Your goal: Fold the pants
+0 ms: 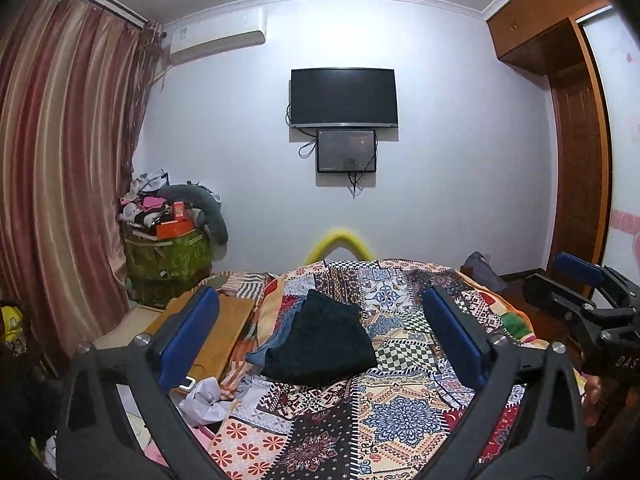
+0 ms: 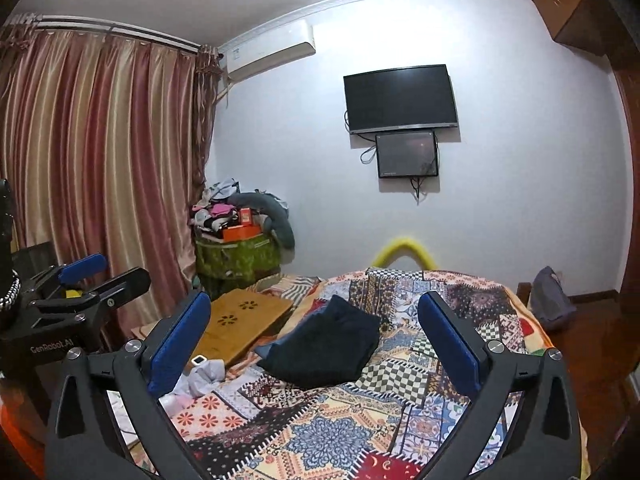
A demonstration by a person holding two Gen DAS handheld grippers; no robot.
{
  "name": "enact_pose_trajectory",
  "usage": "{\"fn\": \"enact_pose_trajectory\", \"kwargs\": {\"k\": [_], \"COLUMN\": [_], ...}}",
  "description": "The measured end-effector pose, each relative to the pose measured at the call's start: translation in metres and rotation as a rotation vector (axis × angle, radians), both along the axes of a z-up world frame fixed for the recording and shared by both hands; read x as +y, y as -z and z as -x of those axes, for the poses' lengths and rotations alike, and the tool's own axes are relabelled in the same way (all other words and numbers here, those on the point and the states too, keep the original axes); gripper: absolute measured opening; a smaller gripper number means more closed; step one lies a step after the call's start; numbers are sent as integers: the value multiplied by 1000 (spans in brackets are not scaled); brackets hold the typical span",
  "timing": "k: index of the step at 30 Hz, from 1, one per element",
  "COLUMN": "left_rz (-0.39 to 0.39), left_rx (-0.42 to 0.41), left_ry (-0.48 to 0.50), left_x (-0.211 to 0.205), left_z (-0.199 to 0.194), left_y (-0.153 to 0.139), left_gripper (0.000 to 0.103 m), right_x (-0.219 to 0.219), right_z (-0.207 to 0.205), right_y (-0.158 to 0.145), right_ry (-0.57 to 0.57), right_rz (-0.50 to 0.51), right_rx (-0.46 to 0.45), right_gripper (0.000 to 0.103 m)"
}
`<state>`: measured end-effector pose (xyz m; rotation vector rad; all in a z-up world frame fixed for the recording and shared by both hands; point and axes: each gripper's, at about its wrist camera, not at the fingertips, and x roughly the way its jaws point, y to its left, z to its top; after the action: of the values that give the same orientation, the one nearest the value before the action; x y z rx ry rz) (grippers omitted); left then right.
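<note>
Dark folded pants (image 1: pixel 324 340) lie in a compact pile on the patchwork quilt (image 1: pixel 400 412), on top of a blue denim garment (image 1: pixel 264 350). They also show in the right wrist view (image 2: pixel 330 346). My left gripper (image 1: pixel 320 332) is open and empty, raised above the bed, jaws wide apart either side of the pile. My right gripper (image 2: pixel 316 336) is open and empty, likewise held above the bed. The right gripper also shows at the right edge of the left wrist view (image 1: pixel 576 280), and the left gripper at the left edge of the right wrist view (image 2: pixel 100 272).
A wooden lap tray (image 2: pixel 240 324) and crumpled white cloth (image 2: pixel 204 376) lie on the bed's left side. A green bin heaped with clothes (image 2: pixel 236 256) stands by the curtain (image 2: pixel 100 160). A TV (image 2: pixel 400 98) hangs on the far wall. A wardrobe (image 1: pixel 568 140) is at right.
</note>
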<state>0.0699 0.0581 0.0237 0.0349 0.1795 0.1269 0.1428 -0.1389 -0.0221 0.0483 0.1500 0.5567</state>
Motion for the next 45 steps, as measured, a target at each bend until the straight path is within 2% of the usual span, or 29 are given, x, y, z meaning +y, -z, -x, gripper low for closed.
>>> {"fn": "enact_pose_trajectory", "kwargs": {"k": [6,18,45], "left_rz": [-15,10,46], "left_rx": [-11,6,28], "left_ry": [12,32,46], "left_x": [-4,1,8], "left_z": [-3,-6,-12], "left_y": [4,11,16], "left_gripper": [103,103,103], "right_x": [-1,-1,-1], "right_z": [-1,-2,2], "right_y": [4,6,4], "right_ry": [9,15,18], "right_rz": [8,13,15], "right_rx": [4,34,37], "right_gripper": [103,103,103]}}
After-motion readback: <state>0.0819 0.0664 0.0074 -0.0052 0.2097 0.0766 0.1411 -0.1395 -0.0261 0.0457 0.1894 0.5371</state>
